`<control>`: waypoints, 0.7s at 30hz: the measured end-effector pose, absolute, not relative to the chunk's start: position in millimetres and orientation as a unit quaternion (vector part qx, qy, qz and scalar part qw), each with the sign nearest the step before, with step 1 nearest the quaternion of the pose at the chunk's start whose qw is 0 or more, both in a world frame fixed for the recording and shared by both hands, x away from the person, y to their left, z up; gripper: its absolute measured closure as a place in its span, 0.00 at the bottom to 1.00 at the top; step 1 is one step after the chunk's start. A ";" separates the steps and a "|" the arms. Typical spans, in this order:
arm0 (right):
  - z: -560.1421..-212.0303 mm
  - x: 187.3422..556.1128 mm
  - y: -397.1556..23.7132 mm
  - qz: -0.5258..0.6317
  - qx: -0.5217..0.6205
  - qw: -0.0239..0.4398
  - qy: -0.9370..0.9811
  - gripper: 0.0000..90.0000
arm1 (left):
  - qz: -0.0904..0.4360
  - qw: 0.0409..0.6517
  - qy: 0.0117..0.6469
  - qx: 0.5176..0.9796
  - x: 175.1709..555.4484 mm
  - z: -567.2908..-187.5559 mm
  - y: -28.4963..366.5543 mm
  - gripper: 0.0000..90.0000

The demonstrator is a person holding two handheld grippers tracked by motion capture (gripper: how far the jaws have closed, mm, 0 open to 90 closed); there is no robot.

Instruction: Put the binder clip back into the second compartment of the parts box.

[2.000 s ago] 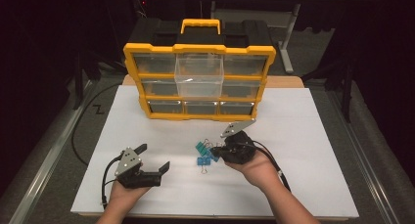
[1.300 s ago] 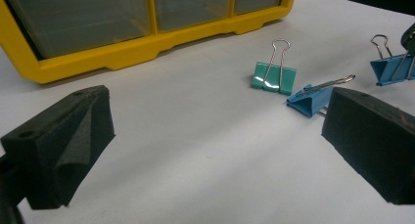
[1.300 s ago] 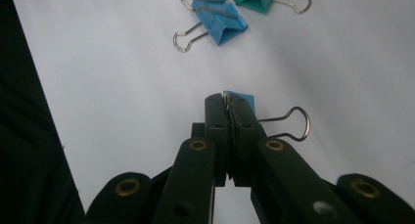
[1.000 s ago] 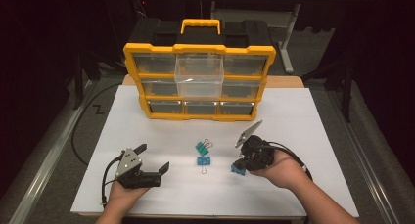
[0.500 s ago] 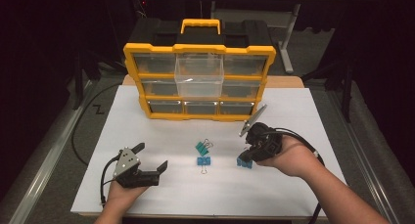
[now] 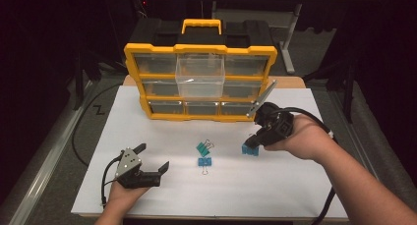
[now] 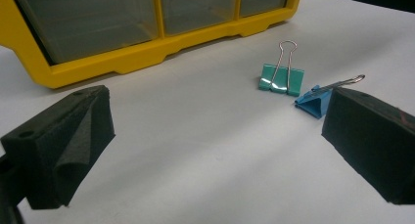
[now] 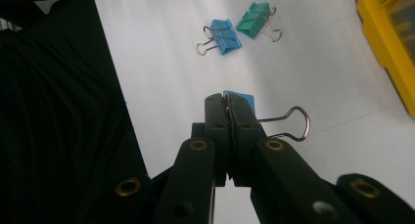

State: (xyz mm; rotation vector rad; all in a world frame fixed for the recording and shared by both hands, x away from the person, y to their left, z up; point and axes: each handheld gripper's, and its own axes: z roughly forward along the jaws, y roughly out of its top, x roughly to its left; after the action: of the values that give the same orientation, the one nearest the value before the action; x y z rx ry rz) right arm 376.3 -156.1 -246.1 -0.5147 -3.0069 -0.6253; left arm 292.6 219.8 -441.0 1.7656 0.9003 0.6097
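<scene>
Right gripper [image 8: 230, 104] first: jaws clamped tight on a blue binder clip [image 8: 241, 100], pinching one wire handle between the pads while the blue body pokes out past the tips and the second wire loop sticks off to the side. In the high view that same clip [image 6: 250, 149] hangs at the jaw tips of the right gripper [image 6: 253, 144], just above the white sheet [image 6: 295, 185], off to the right of the two loose clips. Those two sit together mid-sheet: a green binder clip [image 6: 203, 147] and a second blue clip [image 6: 204, 162] just below it, nearly touching. Over to the left gripper [image 6: 152, 158], low on the sheet near the front edge: jaws spread wide, nothing between them, pointing toward that pair. Its own view looks along the paper and catches the green clip [image 7: 281, 78] with its handles raised, and the blue one [image 7: 313, 100] partly tucked behind the right-hand jaw pad. Behind everything stands the yellow drawer organizer [image 6: 147, 53], upright at the back of the sheet, with one clear drawer [image 6: 200, 77] in the middle pulled out; the high view gives that, while the left gripper view offers just the organizer's bottom row. Open paper lies between the held clip and the organizer.
</scene>
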 end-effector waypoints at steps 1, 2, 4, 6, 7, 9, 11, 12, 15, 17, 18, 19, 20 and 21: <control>-246.1 376.3 -156.1 -0.201 -0.165 0.014 -0.966 1.00 | 0.253 0.509 0.374 0.733 292.6 -441.0 219.8 0.00; -238.3 377.2 -156.3 -0.200 -0.165 0.013 -0.966 1.00 | 0.252 0.512 0.375 0.730 292.2 -440.7 220.2 0.00; -230.1 377.1 -155.2 -0.197 -0.163 0.014 -0.967 1.00 | 0.251 0.512 0.375 0.731 292.0 -440.4 220.9 0.00; -227.2 377.1 -154.6 -0.196 -0.159 0.014 -0.967 1.00 | 0.251 0.514 0.376 0.729 292.2 -440.5 221.0 0.00; -222.4 377.3 -153.5 -0.196 -0.157 0.014 -0.968 1.00 | 0.251 0.515 0.377 0.728 292.1 -440.6 221.0 0.00; -215.4 377.3 -151.5 -0.197 -0.154 0.017 -0.968 1.00 | 0.252 0.515 0.377 0.727 291.8 -440.3 221.3 0.00; -205.6 377.9 -149.2 -0.201 -0.151 0.014 -0.968 1.00 | 0.254 0.518 0.377 0.725 291.4 -440.0 221.5 0.00; -202.4 378.2 -148.5 -0.204 -0.151 0.015 -0.967 1.00 | 0.253 0.518 0.378 0.725 291.2 -439.9 221.7 0.00; -185.9 380.1 -144.3 -0.204 -0.144 0.006 -0.968 1.00 | 0.252 0.515 0.376 0.728 291.0 -440.3 221.6 0.00; -182.0 380.6 -143.1 -0.203 -0.143 0.003 -0.969 1.00 | 0.250 0.516 0.376 0.728 291.2 -440.4 221.7 0.00; -173.5 382.3 -140.4 -0.204 -0.140 -0.002 -0.969 1.00 | 0.249 0.516 0.377 0.728 291.3 -440.3 222.0 0.00; -173.5 382.3 -140.4 -0.204 -0.140 -0.002 -0.969 1.00 | 0.249 0.516 0.377 0.728 291.3 -440.3 222.0 0.00; -165.9 383.9 -137.9 -0.205 -0.140 -0.007 -0.969 1.00 | 0.250 0.518 0.377 0.726 291.3 -440.3 222.0 0.00; -165.9 383.9 -137.9 -0.205 -0.140 -0.007 -0.969 1.00 | 0.249 0.518 0.376 0.727 291.1 -440.1 222.2 0.00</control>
State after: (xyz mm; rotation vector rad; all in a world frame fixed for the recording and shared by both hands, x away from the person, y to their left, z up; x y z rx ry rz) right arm 383.9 -137.9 -165.9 -0.4406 -3.0578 -0.6476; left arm 291.1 222.2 -440.1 1.7442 0.9028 0.5978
